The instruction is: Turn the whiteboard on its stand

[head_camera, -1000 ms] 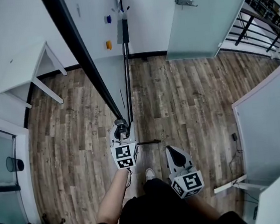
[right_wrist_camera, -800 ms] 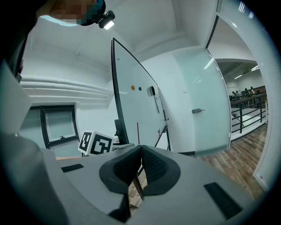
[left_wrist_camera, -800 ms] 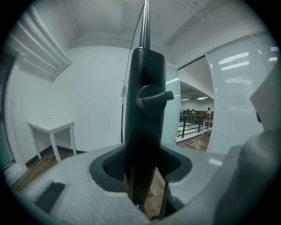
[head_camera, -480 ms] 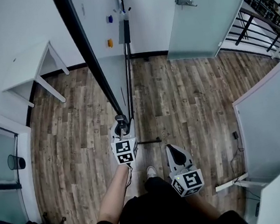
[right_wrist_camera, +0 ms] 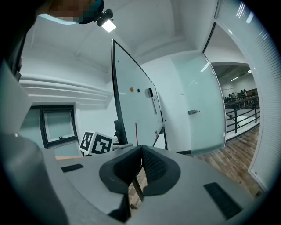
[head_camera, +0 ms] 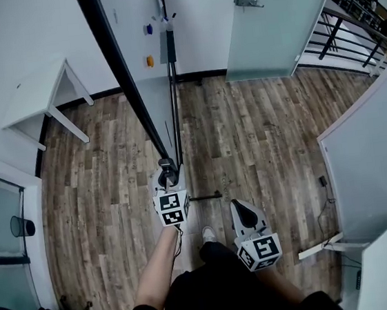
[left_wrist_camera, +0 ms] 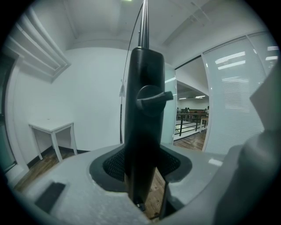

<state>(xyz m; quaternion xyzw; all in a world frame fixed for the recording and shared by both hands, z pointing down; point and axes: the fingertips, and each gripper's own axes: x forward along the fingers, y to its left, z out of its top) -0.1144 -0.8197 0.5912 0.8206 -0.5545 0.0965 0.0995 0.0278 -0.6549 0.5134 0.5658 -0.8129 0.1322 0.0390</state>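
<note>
The whiteboard (head_camera: 134, 50) stands on the wooden floor (head_camera: 261, 136) directly in front of the person. From the head view it is seen almost edge-on, with its black frame running down toward the left hand-held gripper (head_camera: 168, 171). In the right gripper view the board (right_wrist_camera: 134, 105) leans on its stand (head_camera: 171, 84), with small magnets on its face.

It is probably a wide, stiff panel with a glossy, slippery face. It is likely light enough to swing but slow to start and stop, so the black frame is the sensible place to take hold rather than the writing surface. A small lever knob (left_wrist_camera: 151, 97) sits on the frame piece. It may be a tilt lock, which would make the board resist turning if it is tight.

The left hand-held gripper (left_wrist_camera: 141, 176) is clenched around that dark frame piece (left_wrist_camera: 142, 132), which rises upright between its pads at the board's near end. The right hand-held gripper (head_camera: 240, 209) is well apart from the board, low and to the right beside the person's legs. Its jaws are pressed together with nothing between them (right_wrist_camera: 140, 163).
</note>
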